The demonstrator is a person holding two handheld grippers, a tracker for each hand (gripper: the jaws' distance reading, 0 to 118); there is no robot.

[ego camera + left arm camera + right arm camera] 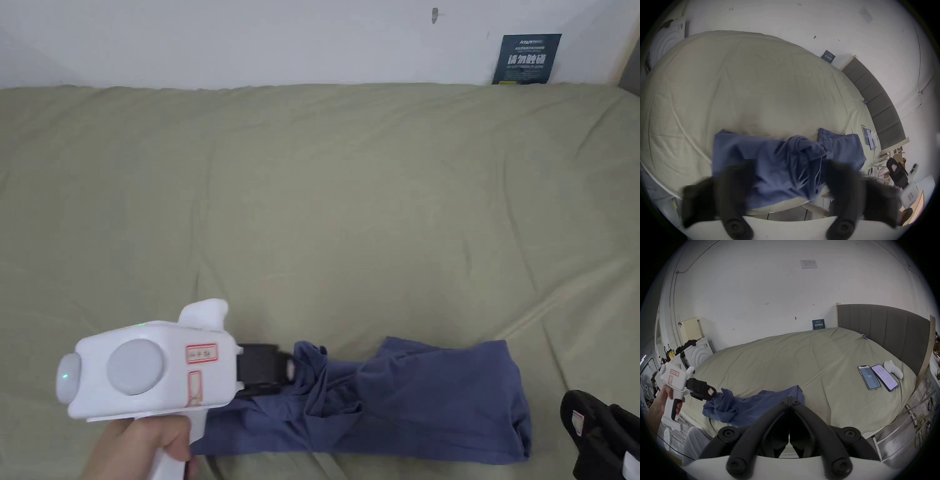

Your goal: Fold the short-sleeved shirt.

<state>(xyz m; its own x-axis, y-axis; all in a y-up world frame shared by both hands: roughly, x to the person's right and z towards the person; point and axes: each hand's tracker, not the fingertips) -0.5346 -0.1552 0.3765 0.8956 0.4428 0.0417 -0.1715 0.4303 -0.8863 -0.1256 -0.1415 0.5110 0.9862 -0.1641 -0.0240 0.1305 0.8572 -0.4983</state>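
Lying bunched on an olive bed sheet below a white wall, the blue shirt.
Left gripper jaws spread with shirt between them; right gripper jaws pressed together, shirt just beyond.

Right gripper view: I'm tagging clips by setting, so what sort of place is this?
Probably a bedroom used as a workspace: a large bed with a padded headboard against a plain wall, two phones lying on it, and cluttered storage beside it.

Soft, even indoor light with faint shadows and no glare. Both gripper views bulge fisheye-fashion inside dark vignetted corners. The left hand-held gripper shows its black jaws motion-blurred.
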